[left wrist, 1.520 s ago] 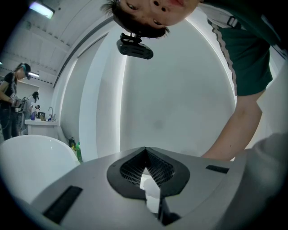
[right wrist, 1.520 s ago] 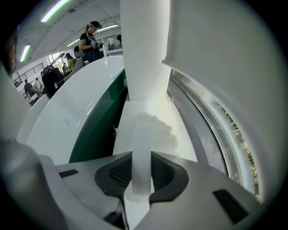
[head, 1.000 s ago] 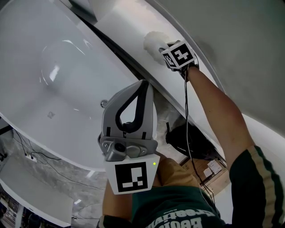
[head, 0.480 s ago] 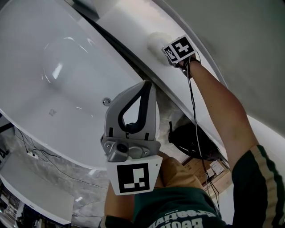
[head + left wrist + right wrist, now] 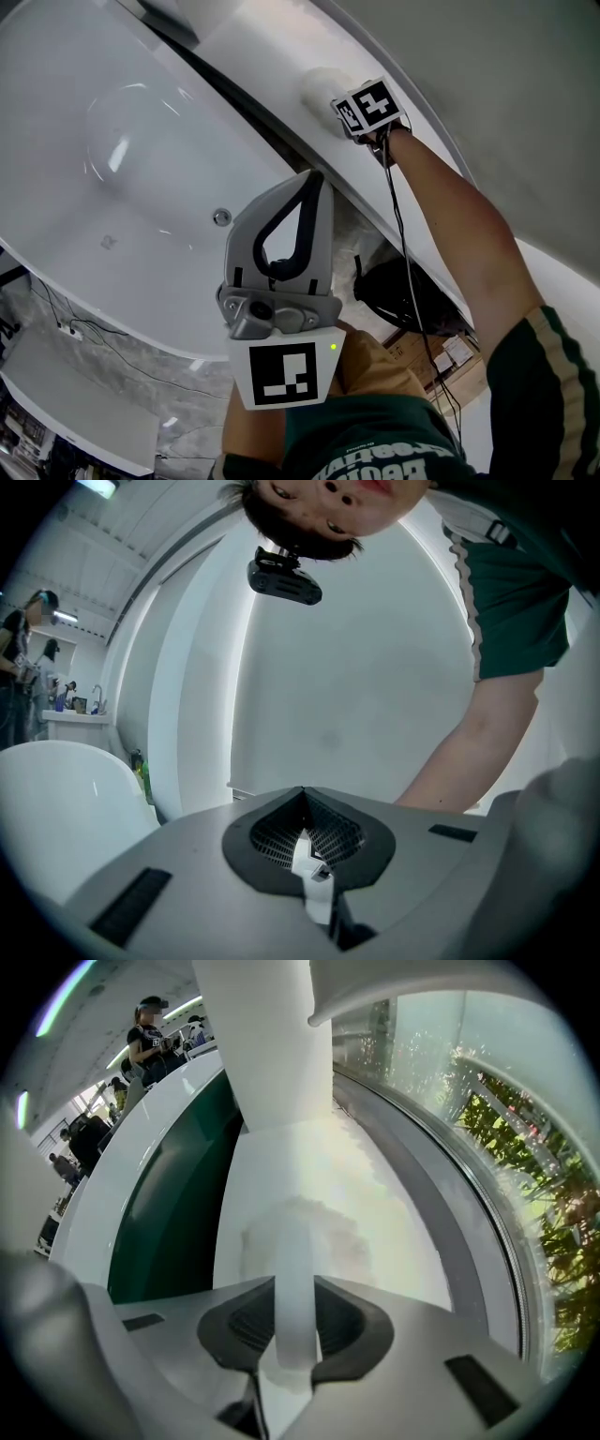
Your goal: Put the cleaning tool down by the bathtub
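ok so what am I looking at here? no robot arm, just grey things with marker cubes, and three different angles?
There is no robot. A person holds a hand-held gripper in each hand, and the marker cubes are part of those grippers.

The head view comes from a camera on the person's head, looking steeply down into a white bathtub. The other two pictures come from a camera riding on each gripper, looking forward from it.

The left gripper is close to the person's body and points up at them. Its fingers are together with nothing between them.

The right gripper is stretched out past the tub. Its fingers are closed on the white handle of the cleaning tool. The tool's fluffy white head sits against a white curved surface beside the bathtub.
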Demonstrator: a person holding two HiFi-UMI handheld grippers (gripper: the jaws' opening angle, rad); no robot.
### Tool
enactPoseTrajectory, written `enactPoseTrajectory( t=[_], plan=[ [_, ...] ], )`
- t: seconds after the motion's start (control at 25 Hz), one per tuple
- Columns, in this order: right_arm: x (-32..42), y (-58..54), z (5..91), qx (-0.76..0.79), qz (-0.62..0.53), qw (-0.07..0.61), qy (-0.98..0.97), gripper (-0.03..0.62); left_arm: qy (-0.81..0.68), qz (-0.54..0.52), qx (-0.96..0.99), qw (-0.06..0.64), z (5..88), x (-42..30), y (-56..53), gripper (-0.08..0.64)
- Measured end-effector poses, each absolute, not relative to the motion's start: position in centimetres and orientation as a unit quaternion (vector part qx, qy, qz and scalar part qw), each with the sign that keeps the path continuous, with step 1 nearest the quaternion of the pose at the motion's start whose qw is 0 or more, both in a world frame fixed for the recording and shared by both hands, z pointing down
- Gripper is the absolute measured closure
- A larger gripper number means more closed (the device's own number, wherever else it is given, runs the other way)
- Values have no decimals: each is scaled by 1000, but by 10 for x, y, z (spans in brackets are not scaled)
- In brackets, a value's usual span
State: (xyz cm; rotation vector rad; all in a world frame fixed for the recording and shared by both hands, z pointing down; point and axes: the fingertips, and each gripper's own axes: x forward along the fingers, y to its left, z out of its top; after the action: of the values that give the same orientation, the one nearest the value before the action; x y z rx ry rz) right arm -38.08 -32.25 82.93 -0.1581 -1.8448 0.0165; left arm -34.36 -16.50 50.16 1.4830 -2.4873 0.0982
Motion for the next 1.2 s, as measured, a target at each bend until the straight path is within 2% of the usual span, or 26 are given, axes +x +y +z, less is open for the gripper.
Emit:
enactPoseTrajectory(
  t=[0.84, 0.92, 0.96, 1.2],
  plan=[
    [-377, -322, 822, -104, 26, 579, -808, 493, -863, 37, 487, 130, 506, -352, -163, 557],
    [-375, -314, 818, -134, 17, 585, -800, 386, -867, 35, 479, 129, 505, -356, -160, 557],
    [-374, -312, 815, -144, 9, 585, -798, 371, -869, 36, 477, 128, 504, -357, -159, 557],
    [-376, -318, 799, -126, -18, 536, -835, 364, -879, 27, 459, 124, 502, -363, -153, 557]
  ],
)
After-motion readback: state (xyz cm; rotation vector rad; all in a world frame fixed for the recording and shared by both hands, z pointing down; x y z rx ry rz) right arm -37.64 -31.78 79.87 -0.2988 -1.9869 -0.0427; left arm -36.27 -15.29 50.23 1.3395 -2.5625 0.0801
